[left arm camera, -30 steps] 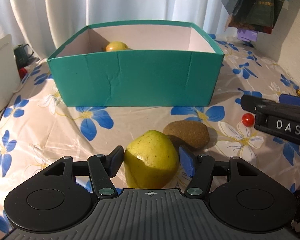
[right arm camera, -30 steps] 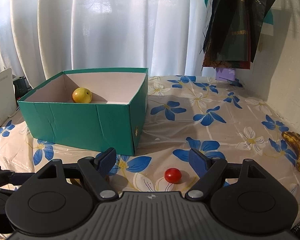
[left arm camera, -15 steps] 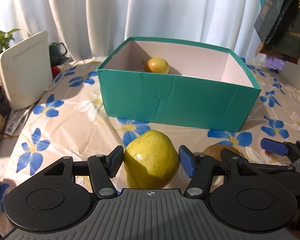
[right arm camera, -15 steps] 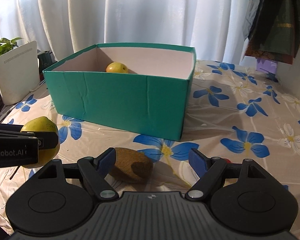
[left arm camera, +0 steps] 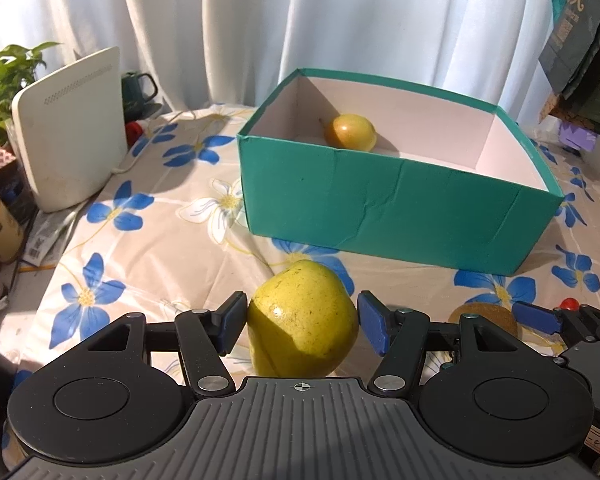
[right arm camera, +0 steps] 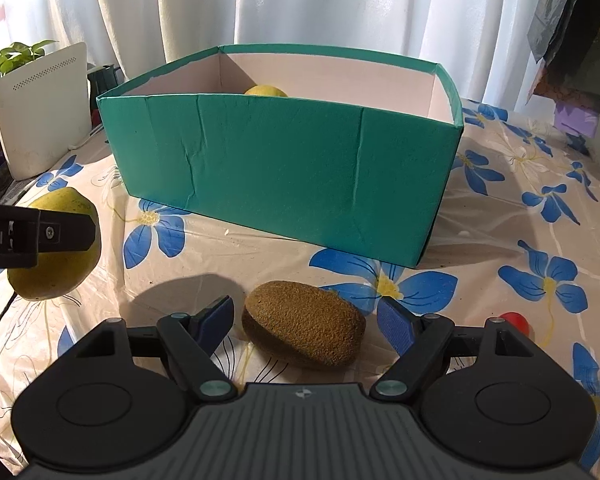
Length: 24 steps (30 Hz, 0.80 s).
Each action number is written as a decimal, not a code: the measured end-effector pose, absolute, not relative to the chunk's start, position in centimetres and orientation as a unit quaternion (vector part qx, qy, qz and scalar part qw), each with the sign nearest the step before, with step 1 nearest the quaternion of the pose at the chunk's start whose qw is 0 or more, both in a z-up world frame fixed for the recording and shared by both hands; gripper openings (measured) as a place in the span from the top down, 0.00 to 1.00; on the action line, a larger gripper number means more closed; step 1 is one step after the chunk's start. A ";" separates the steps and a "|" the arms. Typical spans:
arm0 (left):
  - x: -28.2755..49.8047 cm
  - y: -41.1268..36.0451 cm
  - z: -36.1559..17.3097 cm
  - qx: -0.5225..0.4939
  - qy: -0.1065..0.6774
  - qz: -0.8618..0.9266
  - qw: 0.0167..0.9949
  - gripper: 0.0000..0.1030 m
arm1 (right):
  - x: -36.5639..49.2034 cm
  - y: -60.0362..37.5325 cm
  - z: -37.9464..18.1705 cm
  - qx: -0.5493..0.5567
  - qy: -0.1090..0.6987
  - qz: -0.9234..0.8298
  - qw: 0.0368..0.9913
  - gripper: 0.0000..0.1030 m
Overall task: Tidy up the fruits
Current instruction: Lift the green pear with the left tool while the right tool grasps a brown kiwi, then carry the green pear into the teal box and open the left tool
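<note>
Now the left gripper [left arm camera: 302,330] grips the pear [left arm camera: 303,320] off the tablecloth; the right gripper [right arm camera: 306,326], its jaws just closing but apart, should centre round the kiwi [right arm camera: 304,329] lying near the box's [right arm camera: 284,168] front wall.

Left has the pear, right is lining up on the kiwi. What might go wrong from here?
1. The right gripper, just closing, straddles the kiwi at its wide ends; it may squirt out sideways.
2. The left gripper holds the pear low against the green box; its near wall could catch it.
3. Both grippers sit close together and may collide.
</note>
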<state>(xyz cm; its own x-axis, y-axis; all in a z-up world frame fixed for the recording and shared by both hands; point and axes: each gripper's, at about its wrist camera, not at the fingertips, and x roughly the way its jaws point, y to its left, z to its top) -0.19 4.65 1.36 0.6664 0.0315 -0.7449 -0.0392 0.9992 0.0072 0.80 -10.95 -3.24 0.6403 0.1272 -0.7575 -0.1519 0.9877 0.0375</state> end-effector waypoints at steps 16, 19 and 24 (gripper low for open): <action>1.1 5.5 1.9 -0.002 0.408 0.007 0.913 0.36 | 0.6 -10.5 -2.6 -0.024 0.404 0.059 0.913 0.34; 1.4 5.4 2.8 0.004 0.402 0.004 0.916 0.36 | 0.1 -10.9 -1.1 -0.018 0.387 0.050 0.921 0.34; 2.6 4.7 5.3 0.031 0.378 -0.003 0.925 0.36 | -0.8 -11.5 1.7 -0.007 0.355 0.039 0.934 0.34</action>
